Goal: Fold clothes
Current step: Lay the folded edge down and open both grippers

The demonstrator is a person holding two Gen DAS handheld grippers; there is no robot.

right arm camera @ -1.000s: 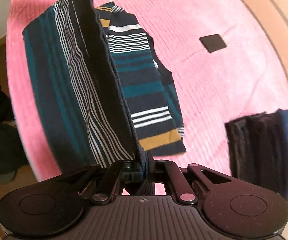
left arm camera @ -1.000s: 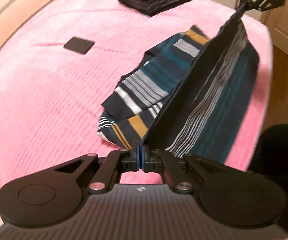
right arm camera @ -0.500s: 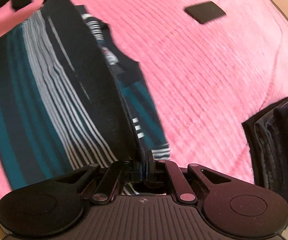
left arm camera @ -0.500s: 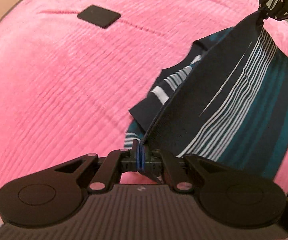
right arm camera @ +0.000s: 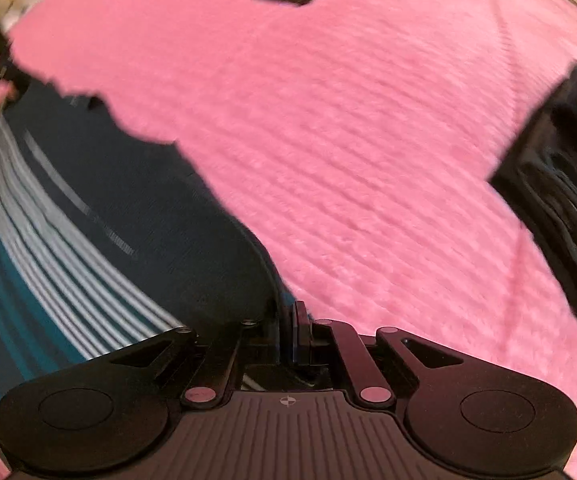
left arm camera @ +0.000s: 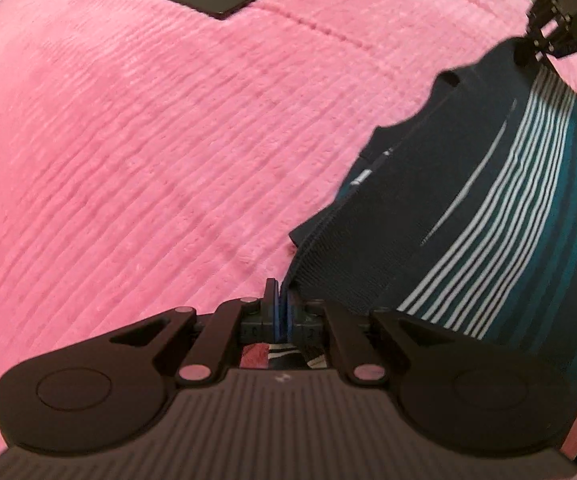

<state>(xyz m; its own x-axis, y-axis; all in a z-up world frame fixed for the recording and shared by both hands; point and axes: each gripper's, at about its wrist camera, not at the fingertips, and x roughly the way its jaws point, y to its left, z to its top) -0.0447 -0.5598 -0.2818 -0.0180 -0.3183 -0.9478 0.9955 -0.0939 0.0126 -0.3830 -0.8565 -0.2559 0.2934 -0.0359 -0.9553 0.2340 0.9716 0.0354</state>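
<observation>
Between both pairs of nearly shut jaws, left gripper (left arm camera: 279,304) and right gripper (right arm camera: 288,320) pinch the soft, limp striped garment (left arm camera: 488,208) by its ribbed hem corners, likely the surest hold.

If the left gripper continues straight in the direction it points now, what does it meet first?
Most likely the pink blanket directly ahead of the left gripper, which pinches the striped garment at its edge. Depth is unclear.

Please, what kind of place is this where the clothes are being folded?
Probably a bedroom at home: the work surface looks like a bed under a pink ribbed blanket. A striped garment is spread on it, and a stack of dark folded clothes waits at the side.
</observation>
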